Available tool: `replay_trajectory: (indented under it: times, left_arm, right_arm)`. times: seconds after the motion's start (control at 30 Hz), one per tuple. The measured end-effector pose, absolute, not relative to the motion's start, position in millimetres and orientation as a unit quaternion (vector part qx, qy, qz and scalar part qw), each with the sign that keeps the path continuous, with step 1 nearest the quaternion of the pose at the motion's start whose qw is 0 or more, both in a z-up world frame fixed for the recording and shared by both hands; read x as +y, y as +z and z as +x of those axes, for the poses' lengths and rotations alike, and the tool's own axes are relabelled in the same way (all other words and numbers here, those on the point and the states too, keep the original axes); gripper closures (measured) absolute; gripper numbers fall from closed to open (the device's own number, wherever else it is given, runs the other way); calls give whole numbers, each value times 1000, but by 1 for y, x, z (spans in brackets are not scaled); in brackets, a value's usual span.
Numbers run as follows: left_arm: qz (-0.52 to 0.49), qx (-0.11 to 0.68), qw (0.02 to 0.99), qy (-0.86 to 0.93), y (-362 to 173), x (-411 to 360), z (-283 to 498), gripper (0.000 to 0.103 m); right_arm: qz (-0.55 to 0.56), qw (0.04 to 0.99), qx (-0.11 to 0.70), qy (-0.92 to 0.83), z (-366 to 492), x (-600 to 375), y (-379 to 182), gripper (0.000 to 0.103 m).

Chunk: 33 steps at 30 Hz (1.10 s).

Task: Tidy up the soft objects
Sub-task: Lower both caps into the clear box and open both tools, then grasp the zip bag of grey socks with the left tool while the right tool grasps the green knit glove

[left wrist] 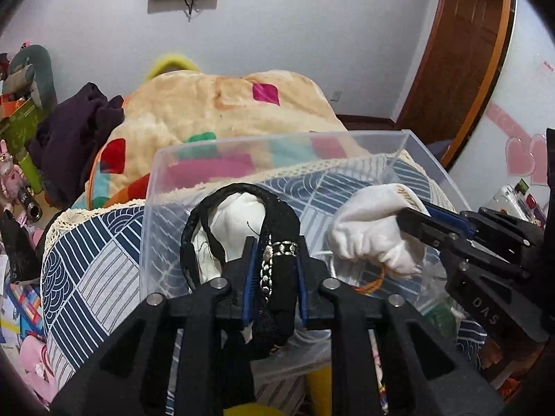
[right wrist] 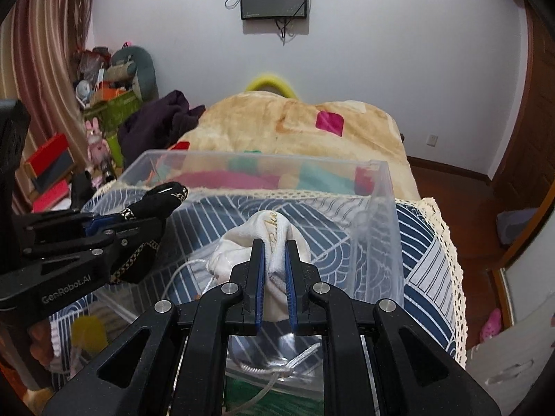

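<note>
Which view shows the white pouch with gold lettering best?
The left wrist view: the white pouch appears nearly whole from the side, pinched at its end by the right gripper, over the clear bin. In the right wrist view the pouch is partly hidden between that gripper's own fingers.

The left gripper (left wrist: 274,274) has its two blue-padded fingers pressed close on a black pouch (left wrist: 277,242). It points forward, held up high. The right gripper (right wrist: 275,274) is squeezed on a white pouch (right wrist: 263,239) too. It sits just to the right of the left one, at about the same height. Both black grippers point the same way, side by side.
</note>
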State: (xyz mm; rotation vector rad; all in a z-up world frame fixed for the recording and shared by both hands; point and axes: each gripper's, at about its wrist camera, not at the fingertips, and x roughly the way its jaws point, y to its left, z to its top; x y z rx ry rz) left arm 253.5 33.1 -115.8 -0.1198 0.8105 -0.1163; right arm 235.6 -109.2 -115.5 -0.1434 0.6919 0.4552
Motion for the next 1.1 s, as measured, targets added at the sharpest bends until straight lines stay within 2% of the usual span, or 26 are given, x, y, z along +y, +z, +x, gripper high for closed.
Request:
replay_trajectory:
  times: [0.07,0.2,0.33,0.47,0.63,0.7,0.73,0.93,1.1]
  left_arm:
    - [-57,390,917,-58,-112,32,249,75]
    - [-52,370,926,-60,-98,30,234,61]
    - [-40,336,939,-55,-77,27,215,48]
    - [-40,304,950,-53,-57,27,195,42]
    - [-42,271,961,-47,-37,26,168,31]
    - [-41,260,964,-44,-33,25,157,28]
    - [-40,255,965,-43,-31,25,151,26]
    - [-35,244,969,-33,-35,27,121,13]
    - [-30,266,963,-36,-55,25,110,11]
  right_arm:
    - [-75,913,334,221,234,-109,-113,87]
    - [-76,920,318,217,226,-115,-104,67]
    - [-68,927,300,215,217,-121,-91,60]
    - [-51,935,274,217,205,-129,-76,50]
    - [-32,941,249,229,188,-137,-62,46]
    - [-25,943,238,233,180,-139,-59,33]
    - [-22,945,231,232,176,-140,-58,31]
    - [-21,948,221,228,157,-144,-63,22]
    - [-27,945,238,222,149,-148,-78,22]
